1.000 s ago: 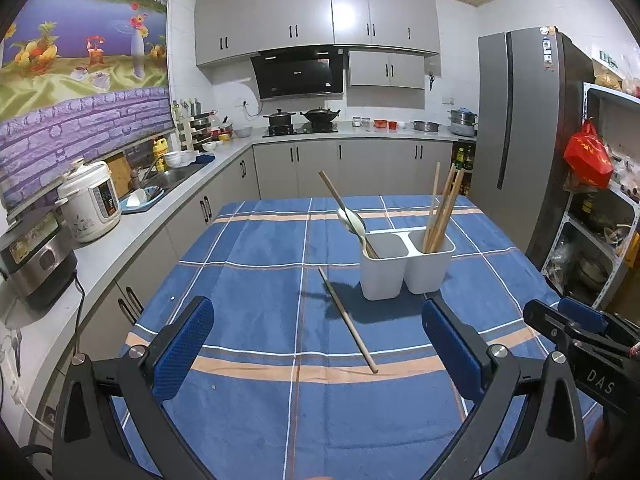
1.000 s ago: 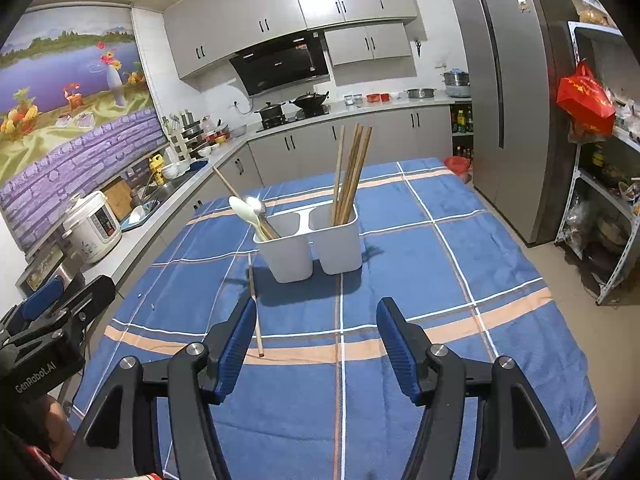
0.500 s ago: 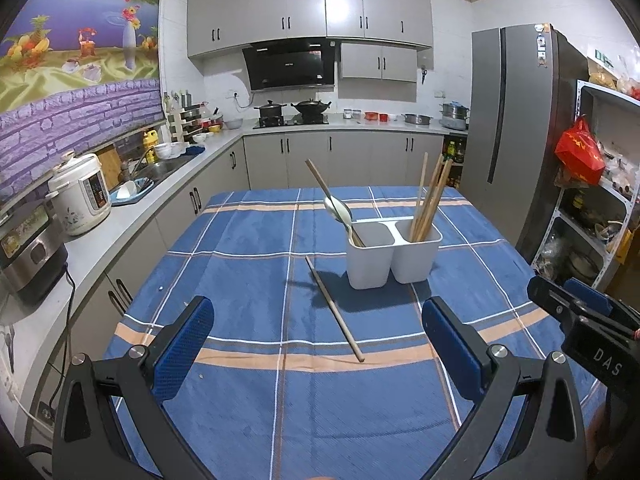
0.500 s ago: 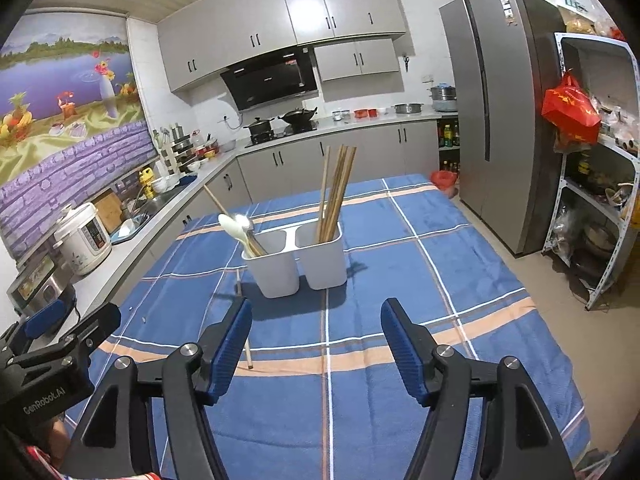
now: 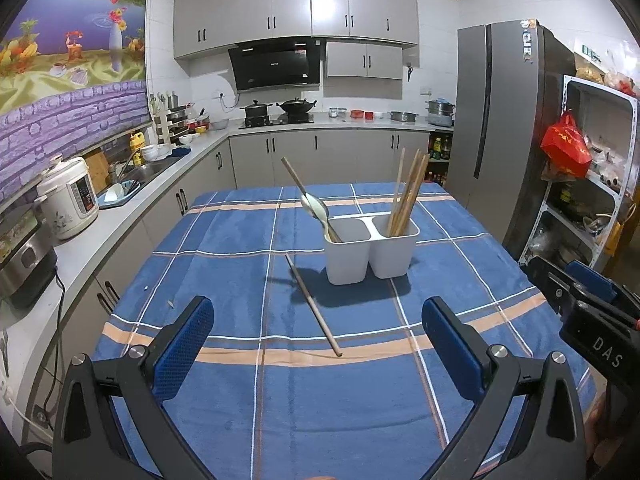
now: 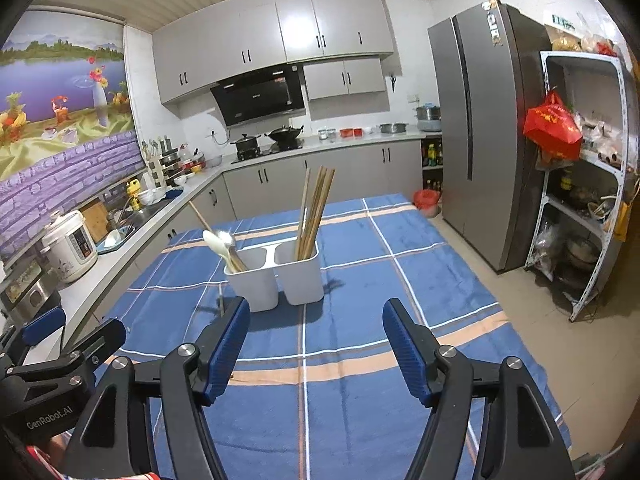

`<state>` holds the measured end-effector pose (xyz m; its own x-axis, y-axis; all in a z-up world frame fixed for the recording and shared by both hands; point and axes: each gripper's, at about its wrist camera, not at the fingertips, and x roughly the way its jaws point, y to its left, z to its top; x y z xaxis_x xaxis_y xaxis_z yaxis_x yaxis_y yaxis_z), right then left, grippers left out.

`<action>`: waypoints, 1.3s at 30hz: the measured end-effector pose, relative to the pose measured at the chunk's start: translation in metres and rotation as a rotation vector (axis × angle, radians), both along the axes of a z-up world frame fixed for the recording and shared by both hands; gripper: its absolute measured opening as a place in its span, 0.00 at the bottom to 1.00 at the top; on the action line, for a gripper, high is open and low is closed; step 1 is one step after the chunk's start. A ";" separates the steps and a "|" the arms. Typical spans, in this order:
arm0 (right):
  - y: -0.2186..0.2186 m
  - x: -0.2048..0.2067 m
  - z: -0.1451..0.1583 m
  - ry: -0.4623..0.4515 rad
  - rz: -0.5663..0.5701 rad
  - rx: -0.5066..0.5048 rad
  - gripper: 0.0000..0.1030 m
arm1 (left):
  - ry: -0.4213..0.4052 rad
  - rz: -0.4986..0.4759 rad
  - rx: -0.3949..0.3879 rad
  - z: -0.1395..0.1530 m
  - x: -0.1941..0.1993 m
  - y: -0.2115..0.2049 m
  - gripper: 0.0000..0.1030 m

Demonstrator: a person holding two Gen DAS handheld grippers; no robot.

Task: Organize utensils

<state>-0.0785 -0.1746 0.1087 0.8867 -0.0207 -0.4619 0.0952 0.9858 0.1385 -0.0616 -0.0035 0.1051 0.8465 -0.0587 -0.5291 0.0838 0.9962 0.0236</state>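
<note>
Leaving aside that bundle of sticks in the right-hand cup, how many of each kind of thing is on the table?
Two-cup holder: 1
Chopsticks: 2, a loose chopstick and a leaning chopstick
Spoons: 2, a white spoon and a metal spoon
Total: 5
</note>
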 end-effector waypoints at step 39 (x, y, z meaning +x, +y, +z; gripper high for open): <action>-0.025 -0.013 0.004 -0.041 -0.058 0.008 0.75 | 0.026 -0.029 -0.015 0.001 0.000 -0.025 1.00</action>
